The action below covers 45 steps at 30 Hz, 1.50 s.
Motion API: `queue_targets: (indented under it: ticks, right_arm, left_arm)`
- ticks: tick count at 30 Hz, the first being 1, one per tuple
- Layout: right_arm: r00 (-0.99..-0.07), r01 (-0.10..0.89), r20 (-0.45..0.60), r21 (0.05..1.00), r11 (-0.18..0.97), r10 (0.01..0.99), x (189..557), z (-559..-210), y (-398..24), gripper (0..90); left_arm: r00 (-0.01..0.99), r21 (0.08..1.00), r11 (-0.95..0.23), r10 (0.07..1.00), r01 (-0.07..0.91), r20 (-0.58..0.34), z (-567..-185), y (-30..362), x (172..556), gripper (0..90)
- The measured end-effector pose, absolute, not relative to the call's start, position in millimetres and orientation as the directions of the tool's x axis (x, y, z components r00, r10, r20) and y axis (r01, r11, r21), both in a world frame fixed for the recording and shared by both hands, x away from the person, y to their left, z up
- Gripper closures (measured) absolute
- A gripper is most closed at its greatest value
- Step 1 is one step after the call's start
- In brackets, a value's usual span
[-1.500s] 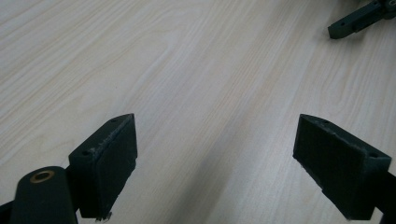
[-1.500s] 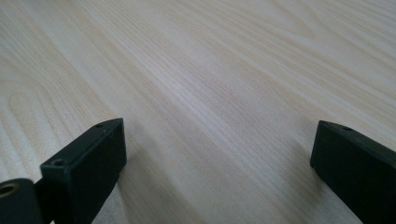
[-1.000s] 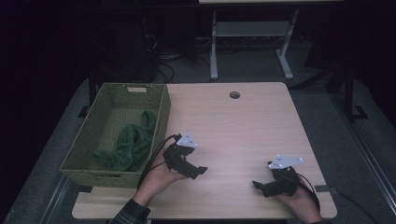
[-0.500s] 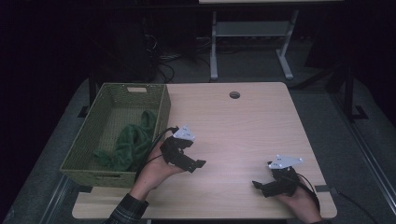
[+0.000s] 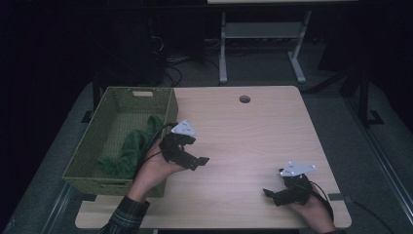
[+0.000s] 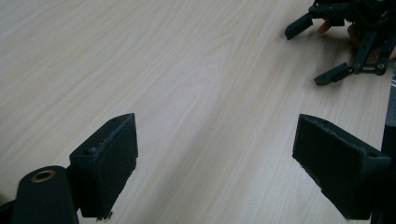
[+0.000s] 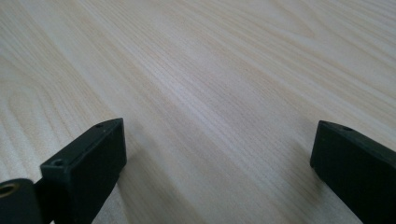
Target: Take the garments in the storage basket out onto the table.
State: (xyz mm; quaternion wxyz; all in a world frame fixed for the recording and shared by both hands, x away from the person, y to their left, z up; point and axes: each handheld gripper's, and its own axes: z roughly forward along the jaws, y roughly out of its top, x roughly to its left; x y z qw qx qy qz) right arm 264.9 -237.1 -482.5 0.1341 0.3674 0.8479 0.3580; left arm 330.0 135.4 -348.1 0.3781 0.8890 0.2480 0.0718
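Room: dark surroundings are lying around a pale wooden table [image 5: 253, 131], with a metal stand [image 5: 263, 44] standing on the far side.
Left gripper: the left gripper [image 5: 187, 155] is hovering just right of the basket's right wall, and its jaws are standing wide apart, gripping nothing; in the left gripper view they are framing bare wood.
Right gripper: the right gripper [image 5: 280, 194] is resting low near the near right corner of the table, jaws also released and empty; in the left gripper view it is appearing far off at the top right [image 6: 348, 42].
Task thing: a green cloth [image 5: 131, 148] is lying crumpled inside the woven green basket [image 5: 104, 178], which is sitting on the left side of the table.
Cloth look: it is looking soft and bunched, with loose folds, one part climbing toward the right wall of the basket; I judge it is going to sag and stretch when lifted.
Risk one: the left gripper is pointing away from the cloth, so in turning back it could be knocking the basket's right wall and pushing the basket.
Risk two: a pinch on only one thin fold could be slipping, or the trailing part could be catching on the woven rim and dragging the basket.
Risk three: the black cable [image 5: 156, 134] is hanging over the basket's rim and could be snagging there.
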Motion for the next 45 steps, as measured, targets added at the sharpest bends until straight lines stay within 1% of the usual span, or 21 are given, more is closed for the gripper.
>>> queue_targets:
  ticks: [15, 22, 25, 34, 45]
  right_arm:
    - [-0.694, 0.527, 0.037, 0.706, 0.473, 0.719, 264.9, -482.5, -237.1, 3.3]
    - [-0.694, 0.528, 0.036, 0.705, 0.473, 0.719, 264.9, -482.5, -237.1, 3.3]
    - [-0.693, 0.528, 0.037, 0.705, 0.473, 0.72, 264.9, -482.5, -237.1, 3.3]
    - [-0.693, 0.528, 0.037, 0.705, 0.473, 0.72, 264.9, -482.5, -237.1, 3.3]
    - [-0.694, 0.525, 0.033, 0.706, 0.475, 0.719, 265.1, -482.5, -237.3, 3.3]
  left_arm:
    - [0.841, 0.722, -0.551, 0.536, 0.418, -0.078, -332.0, 160.2, 346.3, 13.8]
    - [0.834, 0.721, -0.55, 0.546, 0.422, -0.071, -325.8, 173.3, 355.1, 13.8]
    - [0.828, 0.72, -0.55, 0.557, 0.424, -0.062, -322.1, 181.9, 360.2, 13.8]
    - [0.786, 0.745, -0.488, 0.613, 0.454, -0.077, -316.4, 214.2, 370.7, 14.3]
    - [0.73, 0.738, -0.463, 0.681, 0.49, -0.057, -314.6, 253.6, 373.7, 14.9]
